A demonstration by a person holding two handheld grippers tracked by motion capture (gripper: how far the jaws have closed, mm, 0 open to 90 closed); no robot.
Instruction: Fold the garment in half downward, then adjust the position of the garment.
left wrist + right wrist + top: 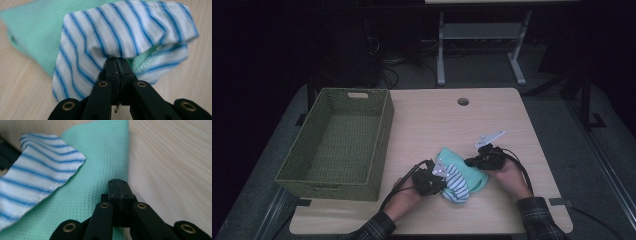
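A white cloth with blue stripes point(458, 184) lies bunched on a mint-green cloth point(464, 167) at the table's front middle. My left gripper point(441, 176) comes in from the left and is shut on a gathered fold of the striped cloth point(125, 30), which puckers at the jaw tips point(117, 60). My right gripper point(470, 162) sits at the green cloth's right edge. In the right gripper view its jaws point(118, 182) are pressed together over the green cloth point(97, 165), with no fabric showing between them. The striped cloth point(37, 175) lies to their left.
A green woven basket point(384, 131), with nothing in it, stands at the table's left. The pale wooden table point(437, 120) has a cable hole point(463, 101) near its far edge. Dark floor, cables and a desk frame point(441, 55) lie beyond.
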